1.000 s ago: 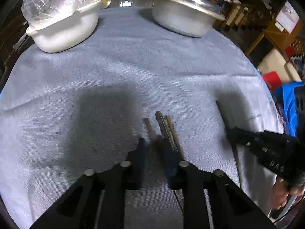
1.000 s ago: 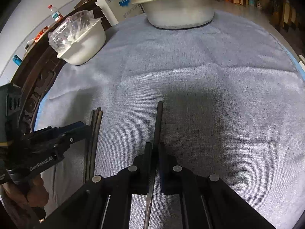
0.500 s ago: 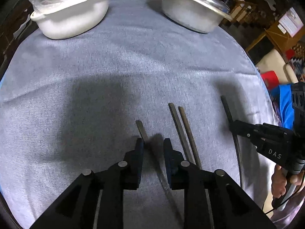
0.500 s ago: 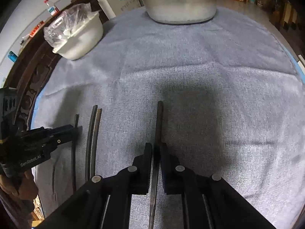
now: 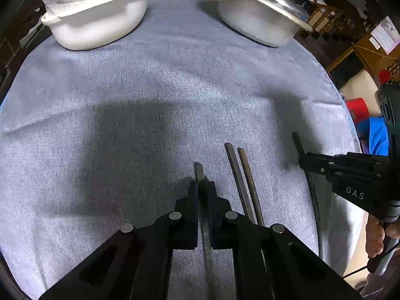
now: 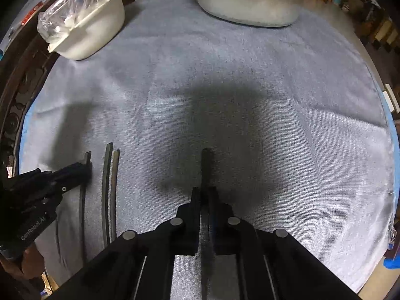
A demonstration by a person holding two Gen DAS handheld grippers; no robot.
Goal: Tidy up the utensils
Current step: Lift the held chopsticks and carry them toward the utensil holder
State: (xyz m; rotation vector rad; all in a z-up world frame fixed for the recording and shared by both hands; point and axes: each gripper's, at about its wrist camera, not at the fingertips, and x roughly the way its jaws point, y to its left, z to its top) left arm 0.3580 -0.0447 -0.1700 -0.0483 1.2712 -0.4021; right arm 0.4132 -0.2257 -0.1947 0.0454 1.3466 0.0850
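Several dark chopsticks lie on the grey cloth [image 5: 150, 100]. My left gripper [image 5: 203, 187] is shut on a single chopstick [image 5: 199, 171] that runs back between its fingers. Just right of it lies a pair of chopsticks [image 5: 241, 175] side by side. Further right, my right gripper [image 5: 303, 161] pinches another chopstick [image 5: 296, 140]. In the right wrist view that gripper [image 6: 205, 192] is shut on its dark chopstick [image 6: 206, 165], whose tip points away from me. The pair [image 6: 110, 175] lies to its left, and the left gripper [image 6: 83, 170] grips its own stick [image 6: 87, 156] beyond.
A white bowl [image 5: 100, 17] with a plastic bag in it stands at the back left. A lidded metal pot [image 5: 262, 17] stands at the back right. The cloth's edge runs close on the right, where a person's hand [image 5: 375, 237] holds the right gripper's handle.
My left gripper shifted left off the pair to the single chopstick, stood open around it, and has now shut on it. The right gripper kept its chopstick.
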